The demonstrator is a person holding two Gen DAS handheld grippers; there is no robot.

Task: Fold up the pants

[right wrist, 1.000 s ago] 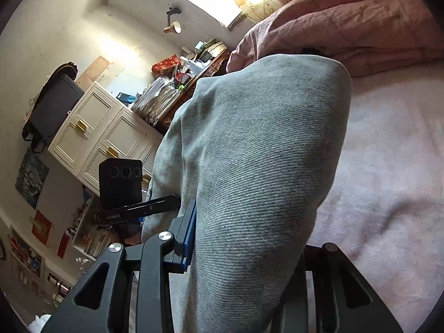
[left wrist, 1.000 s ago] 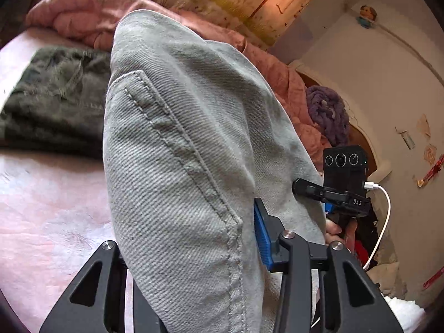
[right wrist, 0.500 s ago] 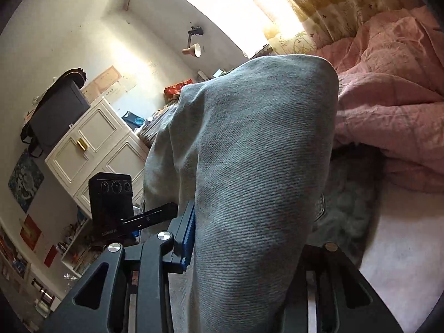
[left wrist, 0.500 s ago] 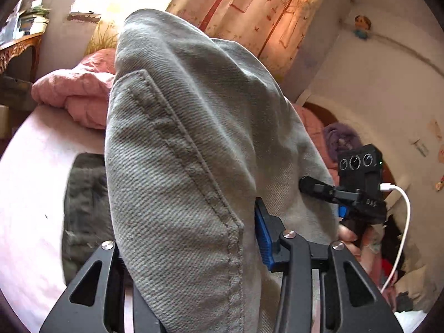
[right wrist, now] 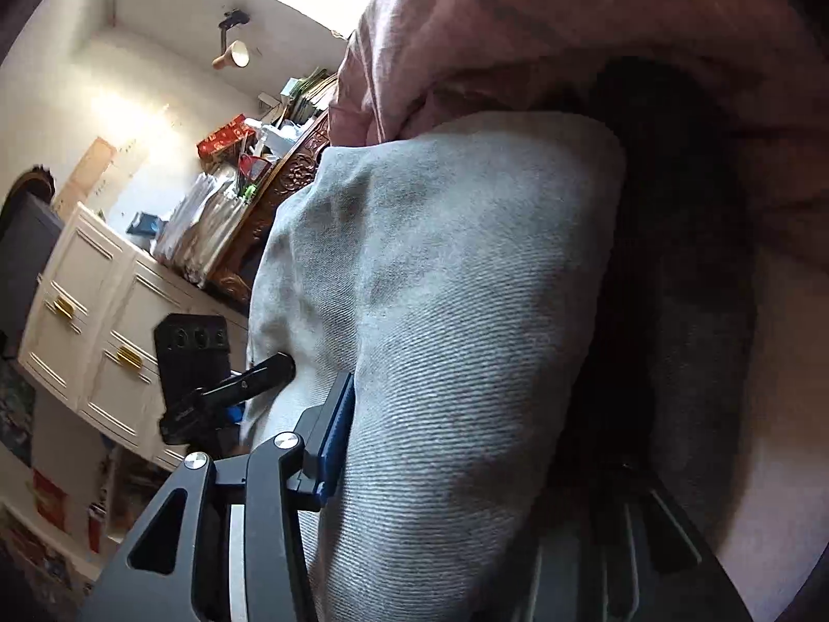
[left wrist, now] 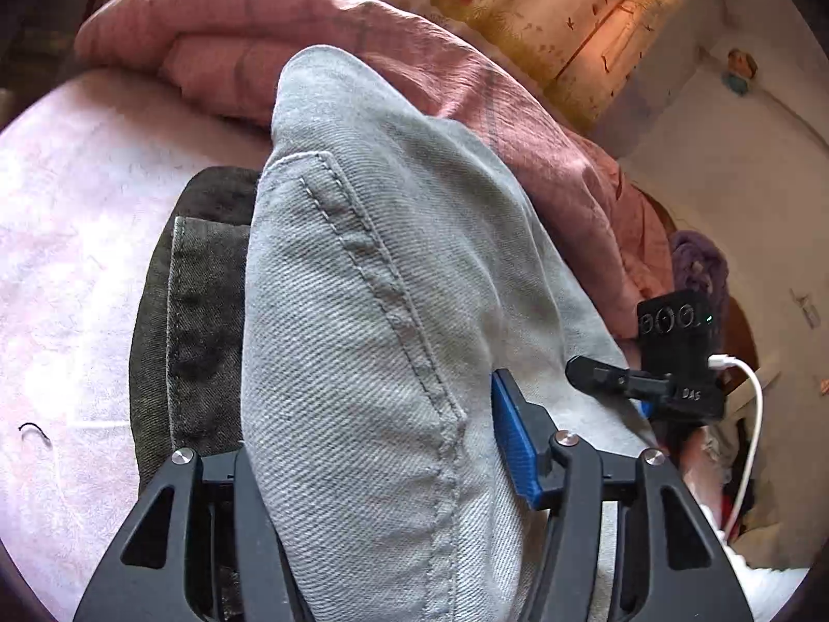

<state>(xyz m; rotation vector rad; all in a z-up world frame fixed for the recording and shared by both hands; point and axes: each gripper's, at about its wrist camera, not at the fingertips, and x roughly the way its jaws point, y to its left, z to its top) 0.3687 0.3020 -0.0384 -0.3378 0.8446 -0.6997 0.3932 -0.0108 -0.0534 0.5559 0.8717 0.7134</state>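
Light grey pants hang bunched between my two grippers above the bed. My left gripper is shut on one end of the folded pants, seam stitching facing the camera. My right gripper is shut on the other end of the pants. The right gripper's body shows in the left wrist view, and the left gripper's body shows in the right wrist view. The fabric hides most of both pairs of fingers.
A folded dark grey garment lies on the pink bedsheet right below the pants. A rumpled pink quilt lies beyond. White cabinets and a cluttered wooden desk stand to the left.
Both grippers have tipped back down toward the bed with the pants held. The dark folded garment now lies directly beneath the pants, closer than before.
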